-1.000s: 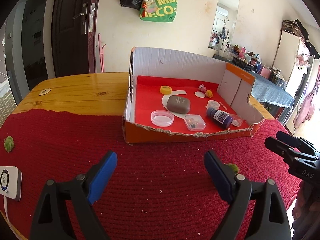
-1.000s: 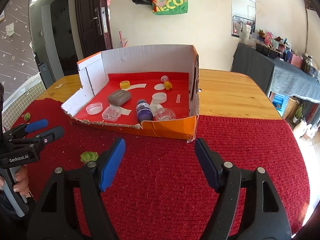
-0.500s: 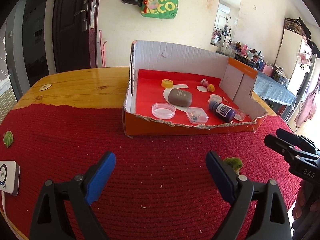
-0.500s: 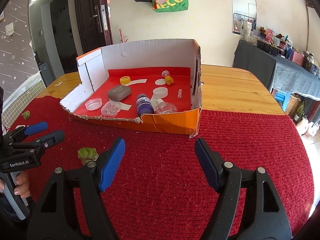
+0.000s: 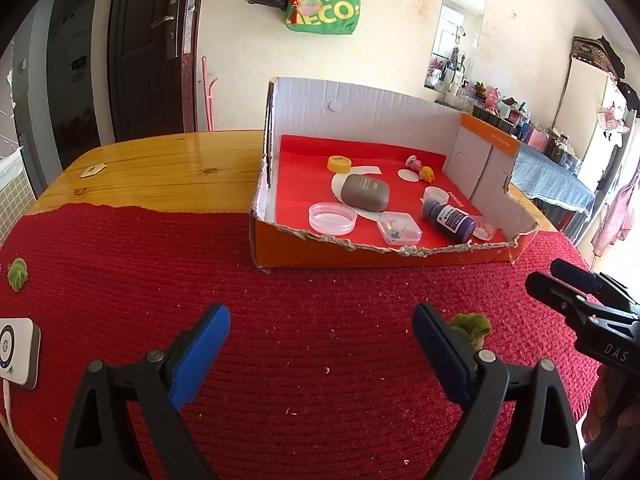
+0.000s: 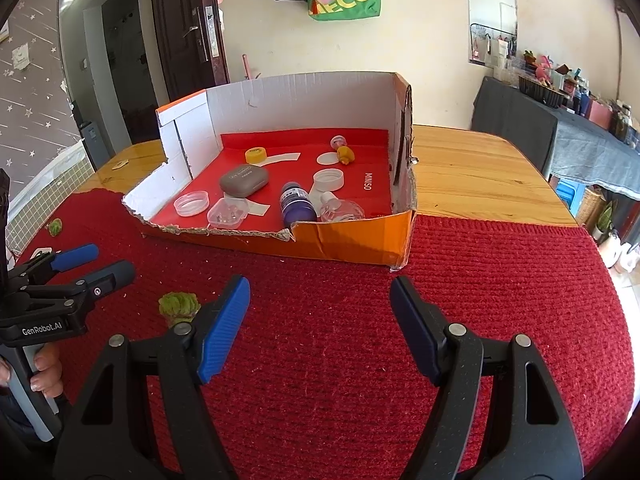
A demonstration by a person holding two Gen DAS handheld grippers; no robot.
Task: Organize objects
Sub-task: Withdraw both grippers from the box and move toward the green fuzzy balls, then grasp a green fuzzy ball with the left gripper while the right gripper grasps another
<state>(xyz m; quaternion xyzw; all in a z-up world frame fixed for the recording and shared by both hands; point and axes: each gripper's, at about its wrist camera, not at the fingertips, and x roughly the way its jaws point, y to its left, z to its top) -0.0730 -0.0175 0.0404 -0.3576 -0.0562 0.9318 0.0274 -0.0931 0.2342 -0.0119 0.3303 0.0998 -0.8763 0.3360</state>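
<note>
Grippers are both hovering low over the red mat [image 5: 320,320], nearest the cameras. The left gripper [image 5: 322,334] is standing with its jaws wide apart and nothing between them; the jaws have just been opening a little further. The right gripper [image 6: 320,304] is likewise holding its jaws apart over bare mat, gripping nothing.

Just beside the left gripper's right-hand finger, a small green tuft [image 5: 472,326] is lying on the mat; in the right wrist view the same tuft [image 6: 179,307] is sitting between the two grippers, close to the right gripper's left-hand finger. A second green tuft [image 5: 17,275] is lying well apart at the far left edge of the mat, near a white device [image 5: 16,350].

Beyond the tufts, the open cardboard box [image 5: 380,256] is resting partly on the mat and partly on the wooden tabletop [image 5: 160,172]. Its red floor is carrying a grey case [image 5: 365,193], a purple bottle [image 5: 449,220], a clear round lid [image 5: 332,218], a small clear case [image 5: 399,229], a yellow cap [image 5: 339,163] and other small items.

Judging from this layout, the step in hand is the approach to a loose item outside the box, most likely the near tuft. The next move is calling for one gripper to shift sideways until the tuft is lying between its fingers, descending to mat level, then closing gently, since the tuft looks soft and light.
</note>
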